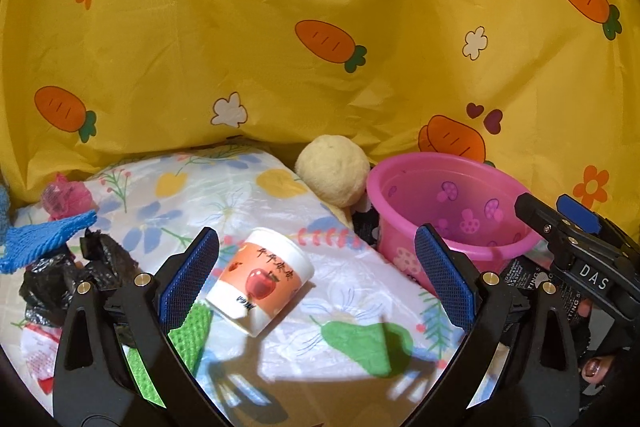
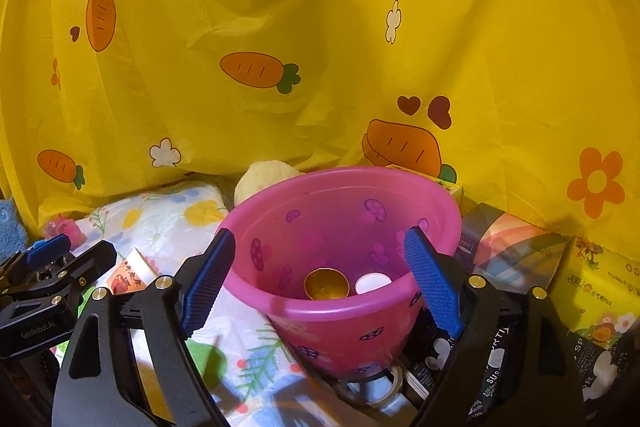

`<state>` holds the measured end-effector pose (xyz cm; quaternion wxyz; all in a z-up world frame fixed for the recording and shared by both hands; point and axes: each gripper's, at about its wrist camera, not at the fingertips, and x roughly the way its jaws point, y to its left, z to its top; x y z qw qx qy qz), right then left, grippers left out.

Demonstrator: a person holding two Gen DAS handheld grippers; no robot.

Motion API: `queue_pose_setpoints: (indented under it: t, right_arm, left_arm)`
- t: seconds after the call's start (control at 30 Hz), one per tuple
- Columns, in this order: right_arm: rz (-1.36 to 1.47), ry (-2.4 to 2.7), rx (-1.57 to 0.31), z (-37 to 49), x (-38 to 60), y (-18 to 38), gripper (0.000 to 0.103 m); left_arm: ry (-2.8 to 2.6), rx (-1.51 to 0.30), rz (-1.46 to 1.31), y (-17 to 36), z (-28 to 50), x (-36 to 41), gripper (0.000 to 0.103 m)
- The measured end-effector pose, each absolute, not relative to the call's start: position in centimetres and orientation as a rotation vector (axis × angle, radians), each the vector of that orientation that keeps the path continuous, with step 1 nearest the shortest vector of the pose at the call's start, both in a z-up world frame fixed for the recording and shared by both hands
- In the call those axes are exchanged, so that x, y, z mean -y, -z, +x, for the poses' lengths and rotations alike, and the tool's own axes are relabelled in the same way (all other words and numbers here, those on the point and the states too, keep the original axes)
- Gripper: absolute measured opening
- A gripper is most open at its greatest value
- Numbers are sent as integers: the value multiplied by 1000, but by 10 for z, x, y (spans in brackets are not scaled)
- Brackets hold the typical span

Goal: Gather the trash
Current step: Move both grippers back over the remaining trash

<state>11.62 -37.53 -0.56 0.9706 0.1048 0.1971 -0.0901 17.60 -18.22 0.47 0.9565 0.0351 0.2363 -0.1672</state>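
**Cup on its side, free to roll off the pads**

Cup (image 1: 260,281) of white paper with an apple label lies tipped over on the floral plastic sheet (image 1: 224,195), between the spread fingers of the left gripper (image 1: 316,271) and touched by neither pad. A round cup lying down could roll away if one pad reaches it first, and a hard pinch would likely crush its thin wall. Its mouth faces away, so a grip near the rim may slip.

Just to the right stands the pink bucket (image 2: 336,311), holding a gold cap (image 2: 326,285) and a white disc (image 2: 373,283). The right gripper (image 2: 320,279) hovers at its rim, jaws wide and empty; it crowds the drop path, and a knock could tip the light bucket.

Black crumpled bags (image 1: 76,267) and blue mesh (image 1: 44,239) wait at left.
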Motion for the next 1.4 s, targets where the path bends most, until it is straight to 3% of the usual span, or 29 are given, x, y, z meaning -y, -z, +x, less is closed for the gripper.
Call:
queue_pose_setpoints:
  t: [0.8, 1.4]
  right_arm:
    - [170, -8, -390, 80, 266, 5, 85]
    - [66, -314, -490, 126, 136, 21, 84]
  left_arm:
    - [25, -487, -27, 12, 108, 35, 97]
    - [-254, -491, -98, 22, 86, -79, 97]
